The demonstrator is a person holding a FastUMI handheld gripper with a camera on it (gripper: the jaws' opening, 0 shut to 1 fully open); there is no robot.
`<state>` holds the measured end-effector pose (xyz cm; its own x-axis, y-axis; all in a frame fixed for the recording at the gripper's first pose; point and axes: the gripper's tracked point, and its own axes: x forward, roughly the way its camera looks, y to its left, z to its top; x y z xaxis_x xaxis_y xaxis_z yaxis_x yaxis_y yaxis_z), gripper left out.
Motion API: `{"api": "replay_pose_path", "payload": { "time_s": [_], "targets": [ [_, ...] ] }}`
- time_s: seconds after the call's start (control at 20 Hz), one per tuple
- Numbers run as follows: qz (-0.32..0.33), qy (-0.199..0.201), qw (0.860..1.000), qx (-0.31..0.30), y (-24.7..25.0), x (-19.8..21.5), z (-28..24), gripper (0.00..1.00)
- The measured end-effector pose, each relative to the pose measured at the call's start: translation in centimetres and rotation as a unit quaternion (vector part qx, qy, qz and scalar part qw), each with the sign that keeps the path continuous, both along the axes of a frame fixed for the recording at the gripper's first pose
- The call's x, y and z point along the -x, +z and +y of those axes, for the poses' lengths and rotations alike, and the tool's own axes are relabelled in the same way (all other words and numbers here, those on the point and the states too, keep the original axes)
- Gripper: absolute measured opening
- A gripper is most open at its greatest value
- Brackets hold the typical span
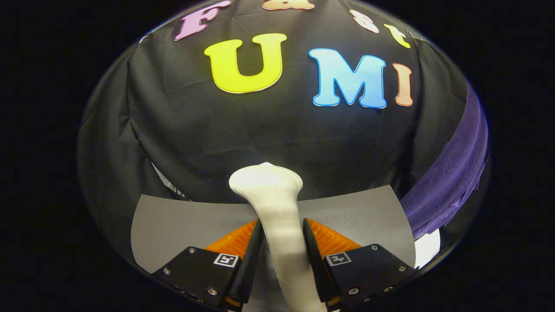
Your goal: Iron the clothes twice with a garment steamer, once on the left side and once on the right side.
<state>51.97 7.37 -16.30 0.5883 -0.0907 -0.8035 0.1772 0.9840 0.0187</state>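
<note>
The gripper (282,242) holds the white steamer (271,190) tightly, so next it probably must swing toward the purple garment (451,173).

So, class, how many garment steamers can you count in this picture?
1. The white garment steamer sits between the gripper's fingers, both pressing on its handle, its head raised just ahead of them over the grey table. The purple garment could hide others.

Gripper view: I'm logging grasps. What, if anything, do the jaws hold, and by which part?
The garment steamer, gripped on its handle below the flared head, both jaws pressing its sides.
</note>
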Motion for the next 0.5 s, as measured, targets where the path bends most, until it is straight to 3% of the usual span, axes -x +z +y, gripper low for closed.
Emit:
{"api": "replay_pose_path", "payload": {
  "time_s": [0.25, 0.5],
  "targets": [
    [-0.003, 0.018, 1.000, 0.003, 0.7, 0.5, 0.6, 0.42],
    [-0.069, 0.026, 0.997, 0.031, 4.5, 2.2, 1.0, 0.38]
  ]
}}
